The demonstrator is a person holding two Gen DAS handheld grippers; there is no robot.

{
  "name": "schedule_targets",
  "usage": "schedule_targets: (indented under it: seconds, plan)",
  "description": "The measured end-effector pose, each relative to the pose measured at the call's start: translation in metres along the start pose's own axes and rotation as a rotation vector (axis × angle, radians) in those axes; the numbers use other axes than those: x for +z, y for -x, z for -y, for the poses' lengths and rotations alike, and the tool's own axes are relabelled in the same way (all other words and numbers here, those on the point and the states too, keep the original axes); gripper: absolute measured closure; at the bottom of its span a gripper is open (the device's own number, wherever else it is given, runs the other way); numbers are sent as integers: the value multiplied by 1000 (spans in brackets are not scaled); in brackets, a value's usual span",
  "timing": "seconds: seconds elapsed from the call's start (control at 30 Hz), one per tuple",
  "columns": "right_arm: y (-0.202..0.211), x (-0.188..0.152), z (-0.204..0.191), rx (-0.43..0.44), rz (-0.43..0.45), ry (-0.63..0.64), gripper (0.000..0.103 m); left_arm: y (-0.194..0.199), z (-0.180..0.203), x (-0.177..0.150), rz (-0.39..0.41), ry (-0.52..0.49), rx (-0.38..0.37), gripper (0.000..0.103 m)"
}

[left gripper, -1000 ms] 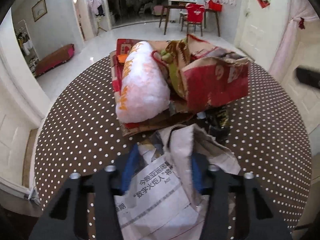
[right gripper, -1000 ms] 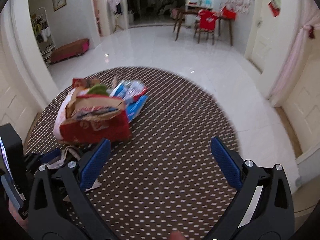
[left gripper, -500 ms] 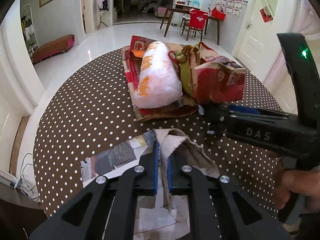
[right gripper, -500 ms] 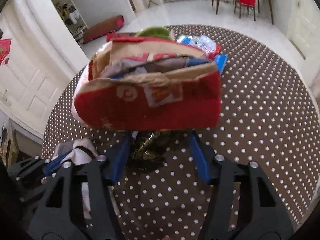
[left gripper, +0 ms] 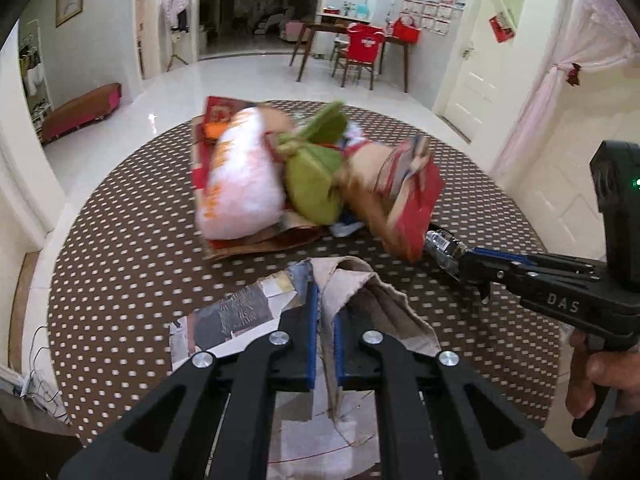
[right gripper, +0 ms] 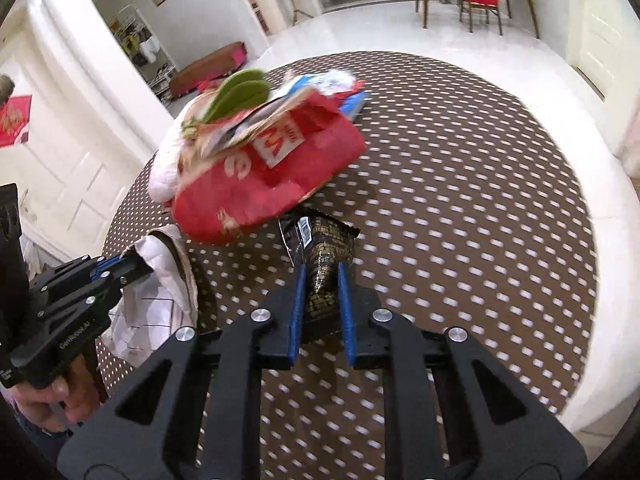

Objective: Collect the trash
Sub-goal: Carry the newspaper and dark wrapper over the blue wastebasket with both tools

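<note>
— What do my grippers hold?

— My left gripper [left gripper: 323,334] has its jaws clamped on the newspaper [left gripper: 360,292], just in front of the red bag [right gripper: 272,172] on the table [right gripper: 460,200]. My right gripper [right gripper: 322,300] has its jaws clamped on a black wrapper [right gripper: 324,248], touching the bag's near edge.

— And the pile?

— Behind the bag, blurred.

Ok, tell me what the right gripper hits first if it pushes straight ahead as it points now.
Probably the red paper bag. The right gripper, shut on the black wrapper, points at the bag's near edge, just past the wrapper's tip. Depth is unclear, so it may slip under it.
</note>
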State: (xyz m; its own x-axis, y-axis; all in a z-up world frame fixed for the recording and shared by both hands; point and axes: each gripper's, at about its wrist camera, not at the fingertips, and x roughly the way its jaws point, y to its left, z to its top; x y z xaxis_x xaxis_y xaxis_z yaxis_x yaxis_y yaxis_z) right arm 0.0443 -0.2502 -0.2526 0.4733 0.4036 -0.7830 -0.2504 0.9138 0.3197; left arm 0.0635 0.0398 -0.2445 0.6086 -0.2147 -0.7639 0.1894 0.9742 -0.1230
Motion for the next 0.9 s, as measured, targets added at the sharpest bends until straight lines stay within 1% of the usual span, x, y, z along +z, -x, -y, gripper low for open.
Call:
schedule_targets:
  seconds: [0.1, 0.17, 0.2, 0.3, 0.33, 0.37, 0.4, 0.43, 0.47, 0.5, 0.53, 0.67, 0.77, 0.9]
  plan:
    - [13, -3, 16, 1, 11, -26, 88, -3, 19, 6, 5, -30, -20, 97]
    - [23, -8, 19, -8, 13, -25, 88, 0, 23, 9, 8, -38, -30, 97]
    - [20, -6, 13, -17, 11, -21, 88, 1, 27, 9, 12, -43, -33, 97]
    - [15, -10, 14, -23, -19, -5, 86, 4, 35, 14, 23, -54, -34, 97]
    - [11, -11, 14, -28, -30, -6, 73, 6, 37, 13, 27, -55, -35, 97]
    - [7, -12, 12, -43, -42, -2, 63, 9, 38, 12, 31, -56, -37, 97]
    - [0, -5, 11, -49, -44, 7, 50, 12, 39, 14, 41, -60, -35, 97]
    - [-3, -4, 7, -50, -40, 18, 51, 15, 38, 19, 48, -64, -32, 97]
    - [-9, -3, 2, -47, -49, 28, 55, 18, 34, 18, 57, -68, -31, 97]
    - [-11, -4, -1, -59, -45, 43, 78, 22, 36, 20, 66, -68, -31, 97]
    - [-13, -3, -4, -85, -45, 66, 79, 24, 35, 22, 73, -68, -33, 97]
    - [-7, 0, -3, -74, -22, 65, 83, 32, 39, 37, 108, -78, -44, 97]
    - [8, 5, 11, -30, 26, 17, 83, 33, 46, 49, 133, -98, -61, 97]
    - [37, 15, 37, -2, 103, -61, 83, 34, 70, 72, 173, -140, -118, 97]
